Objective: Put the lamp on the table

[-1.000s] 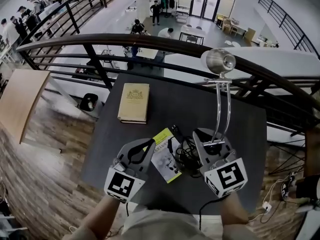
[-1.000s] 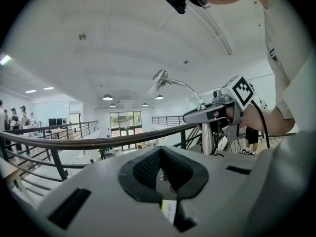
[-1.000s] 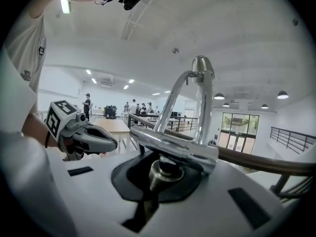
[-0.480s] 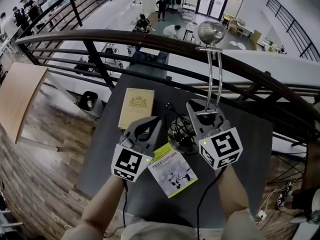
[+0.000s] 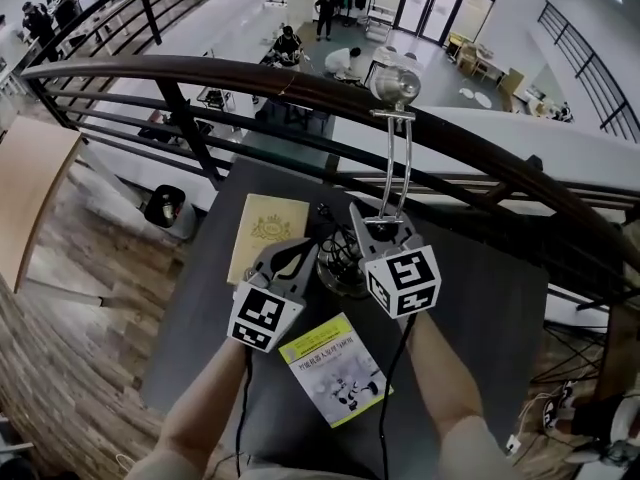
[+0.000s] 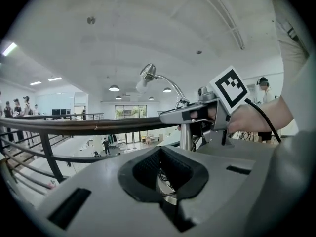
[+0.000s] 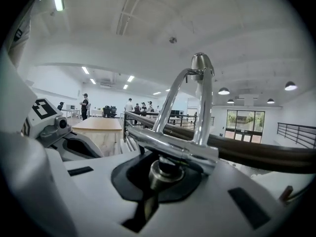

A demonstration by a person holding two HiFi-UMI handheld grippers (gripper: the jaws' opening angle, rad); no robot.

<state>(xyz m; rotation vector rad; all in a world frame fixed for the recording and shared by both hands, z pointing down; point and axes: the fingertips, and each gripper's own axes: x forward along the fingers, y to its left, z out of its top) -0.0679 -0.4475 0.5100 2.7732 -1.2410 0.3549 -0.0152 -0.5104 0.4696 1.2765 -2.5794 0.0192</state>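
The chrome lamp [image 5: 393,158] stands upright over the dark table [image 5: 480,288], its round head [image 5: 395,85] up at the railing. Its base [image 5: 338,268] with tangled black cord sits between the two grippers; I cannot tell if it touches the table. My right gripper [image 5: 378,226] is shut on the foot of the lamp's stem [image 7: 170,169]. My left gripper [image 5: 300,255] is shut just left of the base, and cord and chrome show through the gap in its jaws [image 6: 160,172]. From the left gripper view, the lamp head [image 6: 147,75] curves over the right gripper [image 6: 197,113].
A tan book [image 5: 263,233] lies on the table's back left, just beyond the left gripper. A yellow-edged leaflet [image 5: 335,368] lies at the front. A dark curved railing [image 5: 200,68] runs behind the table, with a drop to a lower floor beyond.
Both grippers and the lamp have moved away from me and leftward, toward the book. The leaflet, earlier between the grippers, now lies nearer to me than they do.
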